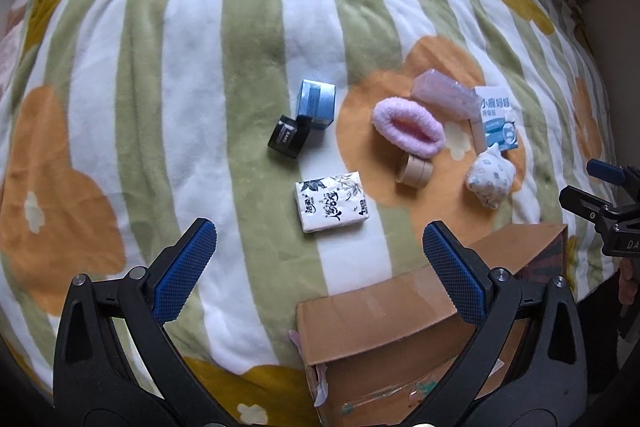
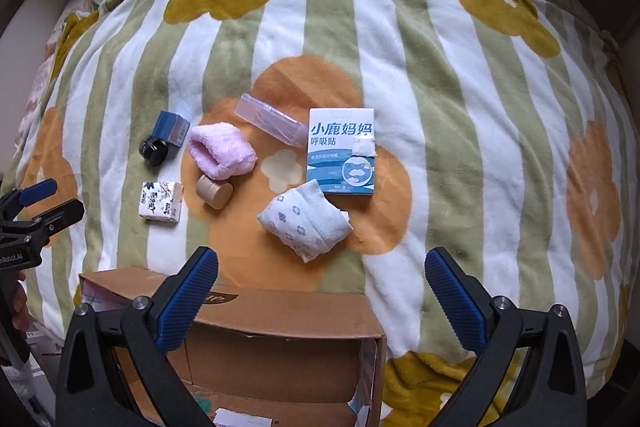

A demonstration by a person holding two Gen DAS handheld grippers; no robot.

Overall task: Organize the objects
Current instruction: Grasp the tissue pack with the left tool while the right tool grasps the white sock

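Observation:
Small objects lie on a striped flower blanket (image 1: pixel 192 75): a tissue pack (image 1: pixel 331 201) (image 2: pixel 161 203), a black jar (image 1: pixel 289 136) (image 2: pixel 153 150), a blue box (image 1: pixel 316 103) (image 2: pixel 173 129), a pink fuzzy sock (image 1: pixel 408 127) (image 2: pixel 221 149), a tape roll (image 1: pixel 413 169) (image 2: pixel 214 191), a patterned white sock (image 1: pixel 490 179) (image 2: pixel 306 221), a blue-white carton (image 1: pixel 497 121) (image 2: pixel 341 151) and a clear case (image 1: pixel 444 93) (image 2: pixel 270 121). My left gripper (image 1: pixel 318 247) is open, just short of the tissue pack. My right gripper (image 2: pixel 322 271) is open, just short of the patterned sock, above the open cardboard box (image 2: pixel 280 311) (image 1: pixel 380 323).
The cardboard box sits at the blanket's near edge, under both grippers. The right gripper (image 1: pixel 600 199) shows at the right edge of the left wrist view, the left gripper (image 2: pixel 40 205) at the left edge of the right wrist view. Dark furniture borders the blanket.

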